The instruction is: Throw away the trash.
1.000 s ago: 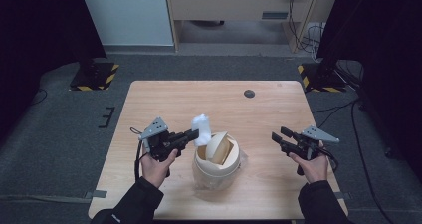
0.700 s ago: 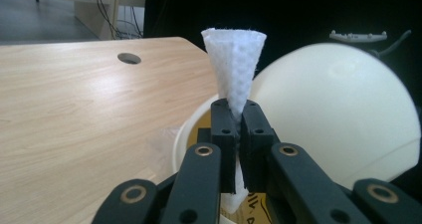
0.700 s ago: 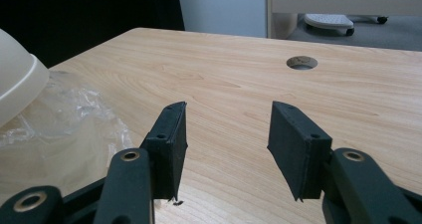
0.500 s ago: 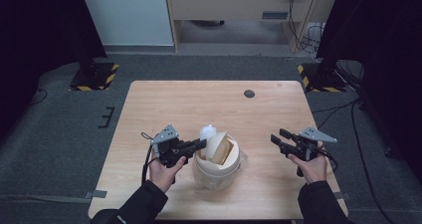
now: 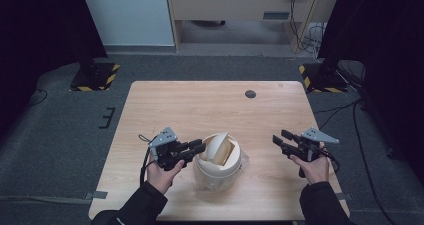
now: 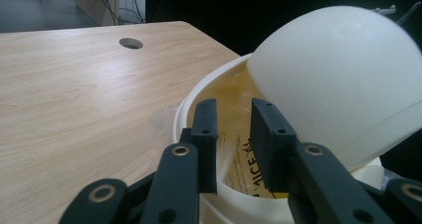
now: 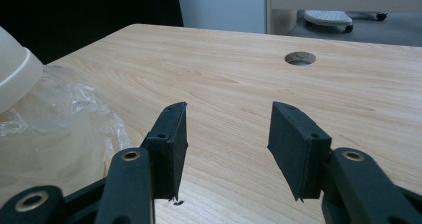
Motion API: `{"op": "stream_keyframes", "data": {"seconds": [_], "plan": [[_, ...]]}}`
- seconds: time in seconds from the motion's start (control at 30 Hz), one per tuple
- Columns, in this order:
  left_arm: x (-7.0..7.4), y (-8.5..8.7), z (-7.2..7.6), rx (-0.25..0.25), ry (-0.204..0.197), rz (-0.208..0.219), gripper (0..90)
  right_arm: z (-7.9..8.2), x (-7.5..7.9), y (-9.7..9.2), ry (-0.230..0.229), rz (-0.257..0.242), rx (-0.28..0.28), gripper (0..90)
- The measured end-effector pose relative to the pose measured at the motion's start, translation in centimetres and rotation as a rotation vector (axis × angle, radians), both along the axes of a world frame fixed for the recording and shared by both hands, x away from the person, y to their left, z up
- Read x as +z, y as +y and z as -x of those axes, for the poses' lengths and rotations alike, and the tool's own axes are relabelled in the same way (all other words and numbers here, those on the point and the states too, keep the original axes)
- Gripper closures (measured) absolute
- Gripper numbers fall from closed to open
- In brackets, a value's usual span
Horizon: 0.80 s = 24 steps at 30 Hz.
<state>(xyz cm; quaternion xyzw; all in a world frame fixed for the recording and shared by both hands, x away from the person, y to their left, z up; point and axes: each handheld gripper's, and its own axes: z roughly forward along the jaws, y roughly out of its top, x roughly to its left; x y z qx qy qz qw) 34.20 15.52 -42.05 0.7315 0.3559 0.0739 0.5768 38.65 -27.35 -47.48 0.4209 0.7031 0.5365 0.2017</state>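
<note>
table (image 5: 210, 105): pale matt wood grain | bin (image 5: 218, 171): smooth cream plastic | liner (image 7: 59, 129): crinkled clear film

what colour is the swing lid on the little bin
Cream-white; the swing lid shows best in the left gripper view.

Bin (image 5: 218, 166) between both grippers

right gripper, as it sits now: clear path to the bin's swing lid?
Probably yes. The right gripper has open, empty jaws, with bare table between it and the swing lid; the left gripper sits on the bin's far side.
</note>
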Motion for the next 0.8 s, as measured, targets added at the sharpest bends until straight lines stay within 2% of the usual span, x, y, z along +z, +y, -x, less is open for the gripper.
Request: {"op": "stream_keyframes", "data": {"seconds": [0.2, 0.4, 0.47, 0.6, 0.67, 0.7, 0.8], "plan": [[0.2, 1.1, 0.1, 0.032, -0.021, -0.005, 67.0, 0.0, -0.1, -0.1, 0.003, 0.000, -0.005, 47.8], [-0.3, 3.1, -0.3, 0.095, -0.024, -0.022, 62.5, -0.1, -0.5, -0.3, 0.020, 0.006, -0.025, 42.8], [-0.4, 3.4, -0.3, 0.102, -0.026, -0.026, 60.0, -0.1, -0.5, -0.4, 0.021, 0.007, -0.026, 41.8], [-1.2, 4.5, -0.7, 0.145, -0.027, -0.066, 55.0, -0.2, -0.8, -0.5, 0.030, 0.010, -0.042, 36.9], [-1.7, 5.0, -0.9, 0.159, -0.016, -0.085, 52.4, -0.3, -1.0, -0.6, 0.040, 0.017, -0.049, 35.5], [-2.2, 5.4, -1.2, 0.171, -0.004, -0.110, 49.3, -0.3, -1.2, -0.7, 0.047, 0.024, -0.054, 33.2], [-2.8, 5.8, -1.4, 0.180, 0.008, -0.129, 45.1, -0.4, -1.3, -0.8, 0.054, 0.030, -0.056, 31.7]]}}
